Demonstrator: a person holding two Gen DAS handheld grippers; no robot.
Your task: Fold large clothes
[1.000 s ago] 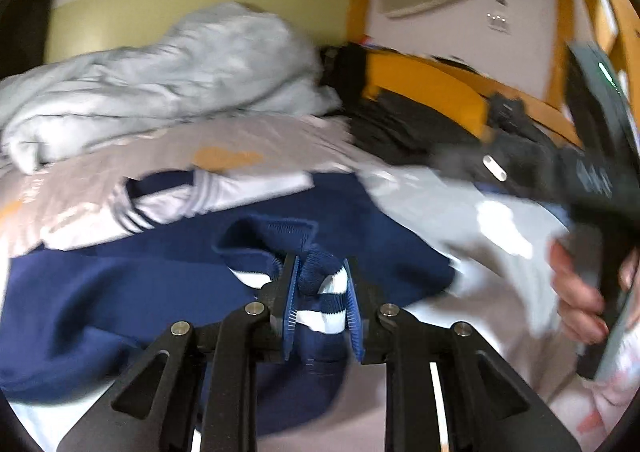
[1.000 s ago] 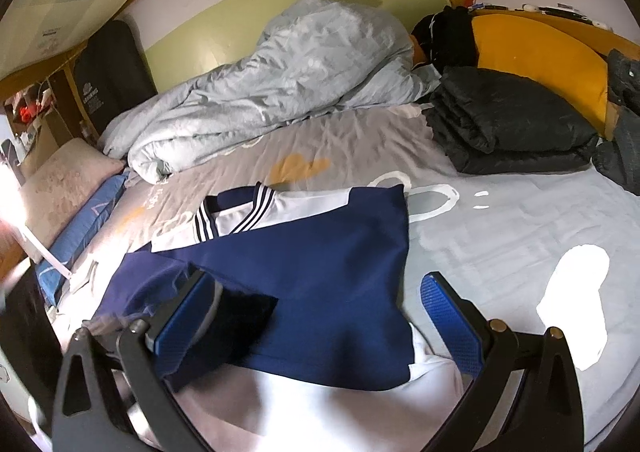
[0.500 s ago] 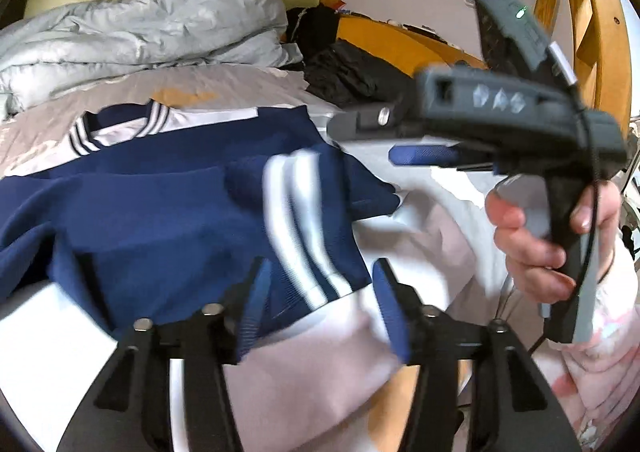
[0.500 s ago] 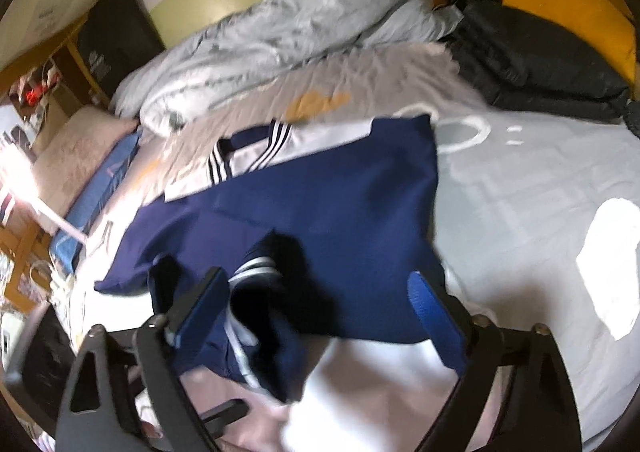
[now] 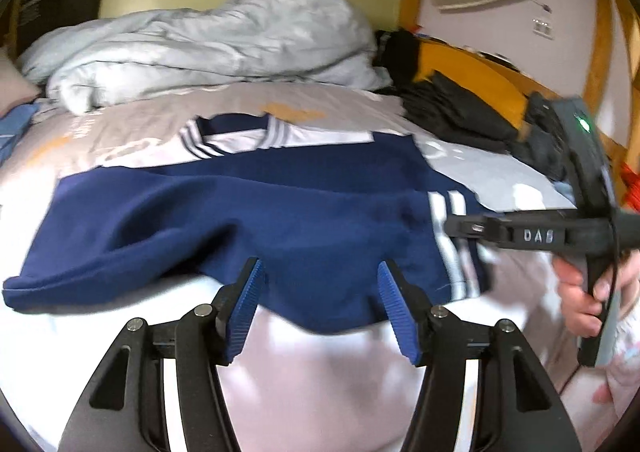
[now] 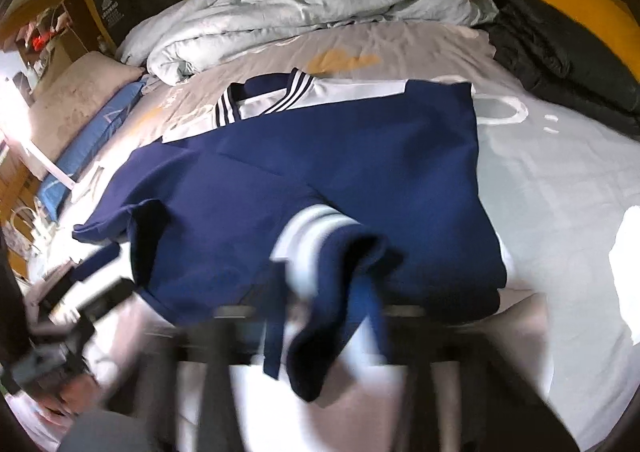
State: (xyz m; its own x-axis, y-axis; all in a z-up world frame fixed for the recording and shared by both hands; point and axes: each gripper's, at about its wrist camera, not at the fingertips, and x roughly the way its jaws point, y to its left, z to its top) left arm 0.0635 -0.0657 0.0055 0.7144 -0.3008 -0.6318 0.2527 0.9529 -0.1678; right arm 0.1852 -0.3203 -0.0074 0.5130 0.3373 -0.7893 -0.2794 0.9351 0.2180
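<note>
Navy sweater [image 6: 360,156] cuff (white-striped) pinched by right gripper [image 6: 320,316].

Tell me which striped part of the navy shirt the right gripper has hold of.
The striped sleeve cuff nearest the cameras, bunched up in the shut right gripper. The striped collar lies flat at the navy shirt's far end, untouched.

The left gripper [image 5: 318,306] now stands open, its jaws freshly parted, the striped cuff [image 5: 452,244] released; the right gripper [image 6: 324,316] (badly blurred) has just clamped that cuff at the near edge.
</note>
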